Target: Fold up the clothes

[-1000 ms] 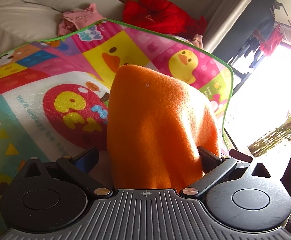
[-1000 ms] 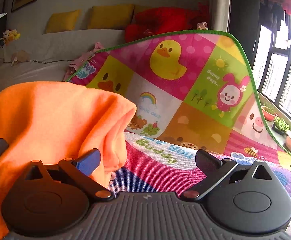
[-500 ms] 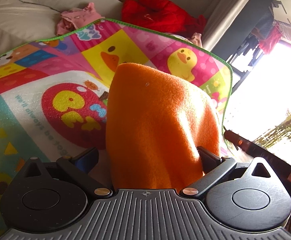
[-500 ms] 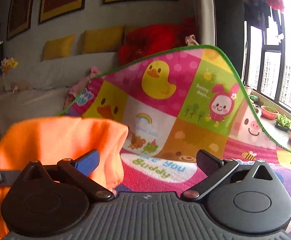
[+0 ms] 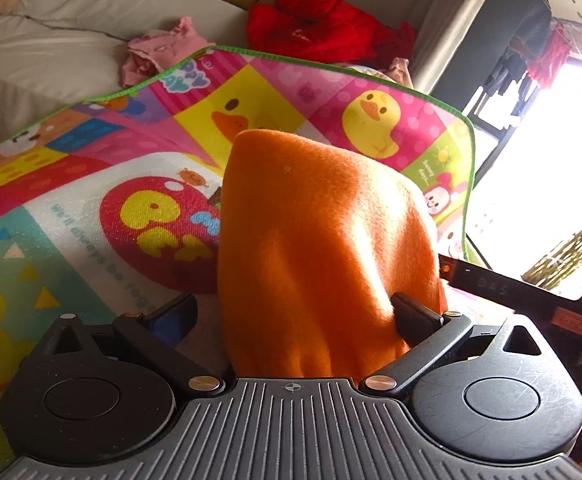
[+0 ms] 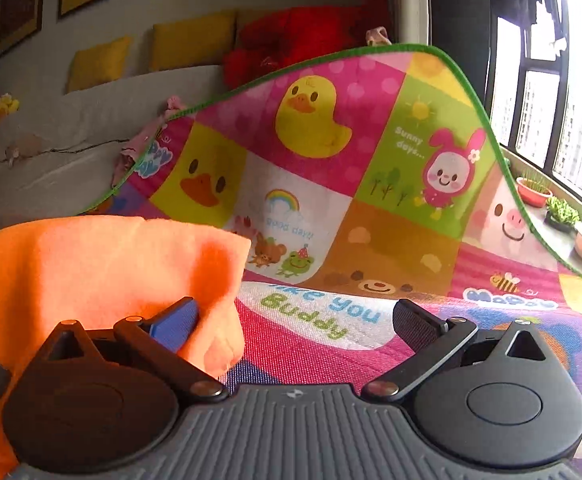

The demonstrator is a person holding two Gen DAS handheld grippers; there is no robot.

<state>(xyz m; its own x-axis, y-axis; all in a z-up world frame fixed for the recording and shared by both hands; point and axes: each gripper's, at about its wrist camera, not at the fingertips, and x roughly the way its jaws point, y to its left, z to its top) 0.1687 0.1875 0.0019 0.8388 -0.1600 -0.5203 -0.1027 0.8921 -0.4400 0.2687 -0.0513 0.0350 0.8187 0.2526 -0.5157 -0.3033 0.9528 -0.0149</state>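
**Orange cloth sinks lower at the right tongs**

Since a second ago the orange cloth (image 6: 103,272) sits lower and nearer the right tongs (image 6: 295,320), whose fingers gape wide, gripping nothing. The left tongs (image 5: 291,314) also stand wide; cloth drapes between them above the play mat (image 5: 91,184).

play mat (image 6: 379,224) printed "Sunny days...", "good day!!", "you Buddy", "MaPaw"

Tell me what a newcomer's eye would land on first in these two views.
First, the bright orange fleece garment, bunched up between the left gripper's jaws and filling the middle of its view. Next, the cartoon play mat beneath, with ducks and a pink bunny, its green-edged far side curling upward. The right gripper is open beside the garment's edge.
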